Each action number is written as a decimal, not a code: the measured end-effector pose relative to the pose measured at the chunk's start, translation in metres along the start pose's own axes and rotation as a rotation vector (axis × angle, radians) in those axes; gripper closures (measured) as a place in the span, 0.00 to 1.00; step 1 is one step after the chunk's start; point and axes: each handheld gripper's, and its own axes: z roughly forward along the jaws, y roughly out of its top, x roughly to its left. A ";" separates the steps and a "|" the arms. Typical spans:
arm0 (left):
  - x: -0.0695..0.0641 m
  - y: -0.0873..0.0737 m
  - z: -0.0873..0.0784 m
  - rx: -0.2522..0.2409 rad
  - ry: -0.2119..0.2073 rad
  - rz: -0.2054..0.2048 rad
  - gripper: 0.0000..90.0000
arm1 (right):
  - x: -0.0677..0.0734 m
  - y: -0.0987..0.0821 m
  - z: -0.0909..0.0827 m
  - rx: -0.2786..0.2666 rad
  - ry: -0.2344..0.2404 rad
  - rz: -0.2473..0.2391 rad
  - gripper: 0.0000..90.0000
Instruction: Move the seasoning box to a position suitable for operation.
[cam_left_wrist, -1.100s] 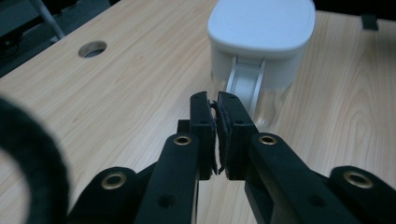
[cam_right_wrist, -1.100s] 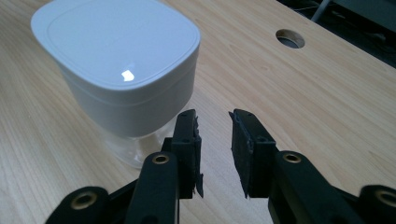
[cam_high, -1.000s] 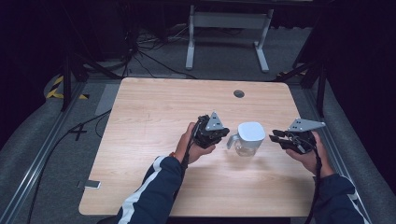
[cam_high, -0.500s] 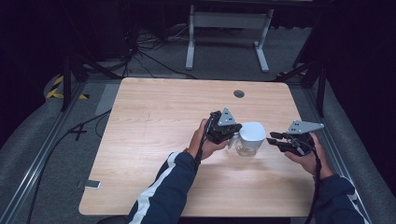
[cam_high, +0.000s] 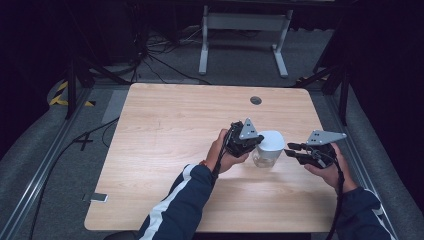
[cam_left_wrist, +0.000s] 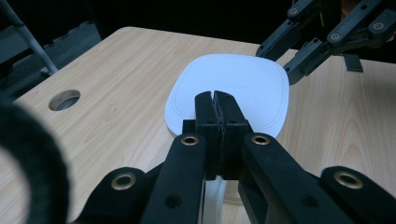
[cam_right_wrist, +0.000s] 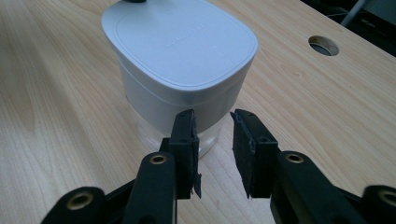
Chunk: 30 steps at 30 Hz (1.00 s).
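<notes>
My left tool (cam_high: 254, 141) is fully closed, pads pressed together with nothing between them. Its tip sits over the near-left edge of the white rounded-square lid (cam_left_wrist: 229, 88) of the clear plastic container (cam_high: 266, 149); can't tell if it actually touches the lid. My right tool (cam_high: 291, 149) is partly open with a clear gap between the pads and nothing in it. It sits low, just right of the container at its side wall, not touching. In the left gripper view the right tool's two black fingers (cam_left_wrist: 299, 58) reach in from the far right, tips just at the lid's far edge.

Surface: light wood-grain counter (cam_high: 165, 135) with rounded corners and a round cable hole (cam_high: 256, 100) toward the far edge. A small grey flat object (cam_high: 95, 197) lies at the near-left edge. Room is dark: grey carpeted floor (cam_high: 30, 165), a white metal stand frame (cam_high: 242, 30) beyond the far edge, black cables on the floor far left, yellow-black hazard tape (cam_high: 60, 95) at left.

Container: stands upright on the counter, right of centre, between my two tools. The lid is matte white, a rounded square with a shallow inset border and faint embossed lettering, seated flat on top. A white band sits under the lid, and the base is clear where it meets the wood (cam_right_wrist: 163, 135).
</notes>
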 end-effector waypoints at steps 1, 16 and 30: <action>0.000 0.000 0.000 0.000 0.000 -0.001 0.99 | 0.000 0.000 0.000 -0.003 0.003 -0.006 0.78; -0.005 -0.006 -0.002 -0.032 0.006 0.021 1.00 | 0.005 0.003 0.001 0.005 0.038 -0.029 0.84; -0.002 -0.012 -0.003 -0.072 0.010 0.003 1.00 | 0.005 0.004 0.000 0.006 0.013 -0.043 0.89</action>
